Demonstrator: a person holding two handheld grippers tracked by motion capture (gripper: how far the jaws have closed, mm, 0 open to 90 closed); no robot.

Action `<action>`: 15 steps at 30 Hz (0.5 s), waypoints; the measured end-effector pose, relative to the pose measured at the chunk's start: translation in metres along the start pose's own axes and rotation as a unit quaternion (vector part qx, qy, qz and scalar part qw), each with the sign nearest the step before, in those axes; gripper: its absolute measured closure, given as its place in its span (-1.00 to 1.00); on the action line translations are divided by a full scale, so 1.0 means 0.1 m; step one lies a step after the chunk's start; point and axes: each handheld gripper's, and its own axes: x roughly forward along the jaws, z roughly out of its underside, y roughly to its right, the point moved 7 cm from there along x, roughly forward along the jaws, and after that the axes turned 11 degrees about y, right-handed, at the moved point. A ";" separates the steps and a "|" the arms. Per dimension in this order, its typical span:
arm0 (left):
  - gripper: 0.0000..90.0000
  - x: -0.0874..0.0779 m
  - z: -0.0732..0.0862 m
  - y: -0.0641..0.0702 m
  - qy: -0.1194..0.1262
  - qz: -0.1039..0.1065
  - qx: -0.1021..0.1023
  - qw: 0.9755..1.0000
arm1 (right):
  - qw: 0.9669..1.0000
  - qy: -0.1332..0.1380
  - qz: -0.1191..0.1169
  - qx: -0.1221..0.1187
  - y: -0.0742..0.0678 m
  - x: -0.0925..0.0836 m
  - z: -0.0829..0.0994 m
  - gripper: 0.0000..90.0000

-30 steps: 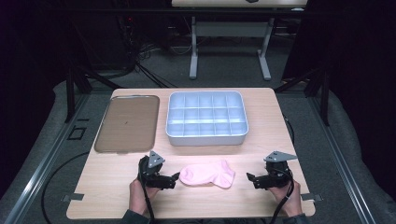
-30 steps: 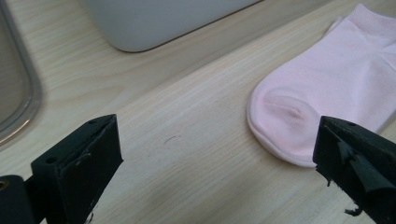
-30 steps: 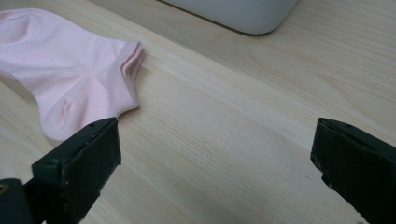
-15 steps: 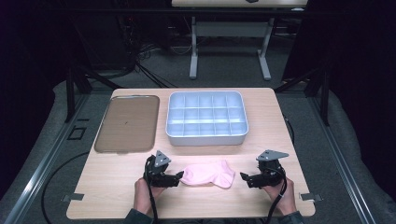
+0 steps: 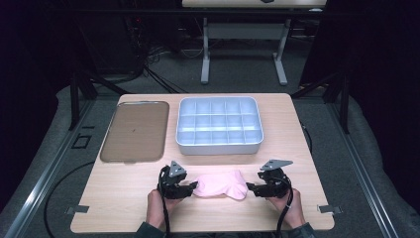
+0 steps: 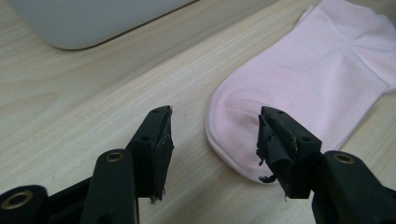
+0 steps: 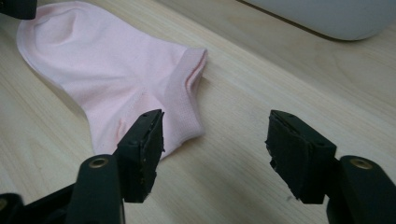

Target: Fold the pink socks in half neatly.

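Note:
A pink ankle sock (image 5: 220, 184) lies flat near the table's front edge. My left gripper (image 5: 190, 187) is at its toe end and my right gripper (image 5: 250, 188) at its cuff end. In the left gripper view the jaws (image 6: 215, 119) stand half open and have just been closing; the sock's toe (image 6: 317, 70) lies partly between them, under the right jaw, with no pad pressing it. In the right gripper view the jaws (image 7: 218, 122) have also just been closing. The cuff (image 7: 116, 60) lies beside the left jaw, and bare wood is between the two.
A grey tray (image 5: 219, 126) with several compartments stands behind the sock, mid-table; its wall (image 6: 93, 23) (image 7: 327, 18) rises beyond the jaws. A flat brown tray (image 5: 134, 131) lies to its left. Bare wood lies between the sock and the trays.
Both grippers have moved inward to the two ends of the sock, the right one farther. Both pairs of jaws are narrower than before. The sock has not moved.

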 end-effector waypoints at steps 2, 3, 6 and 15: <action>0.06 0.00 0.00 0.01 -0.001 0.000 -0.001 1.000 | 1.000 -0.008 -0.005 0.003 -0.03 0.04 0.01 -0.09; 0.08 0.01 0.00 0.01 0.000 0.000 -0.001 1.000 | 1.000 -0.009 -0.010 0.004 -0.05 0.06 0.01 -0.05; 0.11 0.02 0.01 0.02 -0.006 0.004 -0.002 1.000 | 1.000 -0.021 -0.006 0.007 -0.08 0.11 0.02 0.05; 0.23 0.07 0.06 0.05 -0.019 -0.008 0.014 1.000 | 0.999 -0.035 0.000 0.006 -0.15 0.22 0.04 0.29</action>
